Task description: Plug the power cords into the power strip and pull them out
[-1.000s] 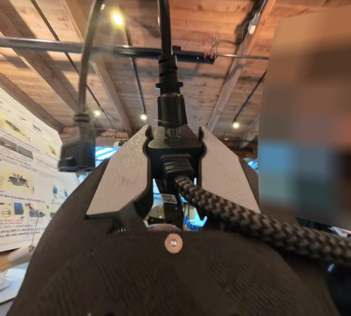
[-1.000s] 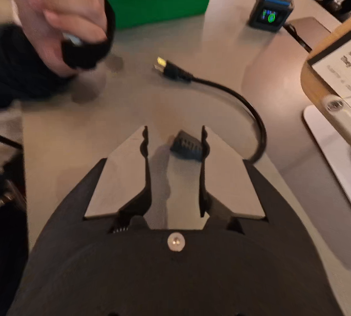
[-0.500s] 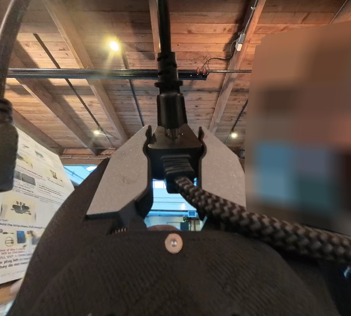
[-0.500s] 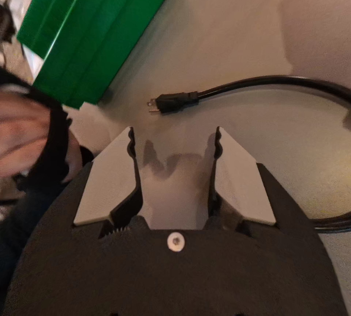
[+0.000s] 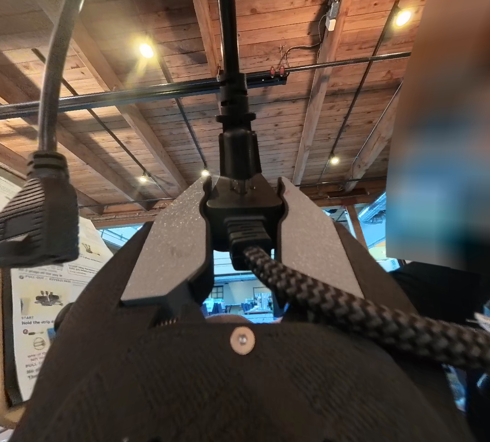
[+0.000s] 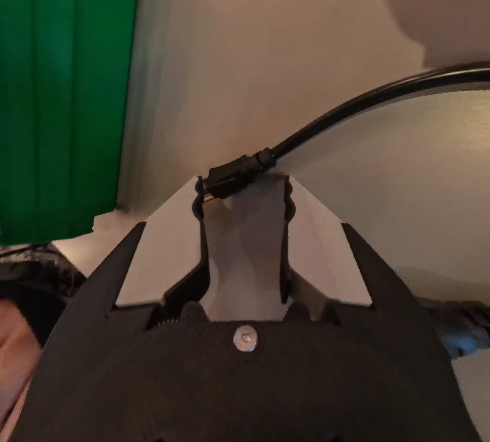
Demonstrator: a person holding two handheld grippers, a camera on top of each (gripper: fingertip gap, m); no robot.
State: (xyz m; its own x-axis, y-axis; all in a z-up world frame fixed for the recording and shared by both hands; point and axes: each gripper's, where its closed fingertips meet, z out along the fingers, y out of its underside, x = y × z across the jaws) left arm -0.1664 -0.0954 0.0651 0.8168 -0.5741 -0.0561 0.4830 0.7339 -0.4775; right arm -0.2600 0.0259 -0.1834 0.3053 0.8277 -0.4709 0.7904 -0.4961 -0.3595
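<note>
Left gripper (image 5: 244,190): you are clamping both pads on the black power strip (image 5: 242,206), pointing it at the wooden ceiling (image 5: 278,31).
Plugged cord: a black plug (image 5: 237,153) is sitting in the strip, prongs partly showing.
Braided cable (image 5: 344,315): it is trailing from the strip toward your right.
Right gripper (image 6: 244,185): you are holding it open over the table (image 6: 371,190).
Loose plug (image 6: 230,180): it is lying between the fingertips, ungripped, prongs near the left finger.

left wrist: faces ceiling (image 5: 278,31) | right wrist: faces table (image 6: 265,57), close
</note>
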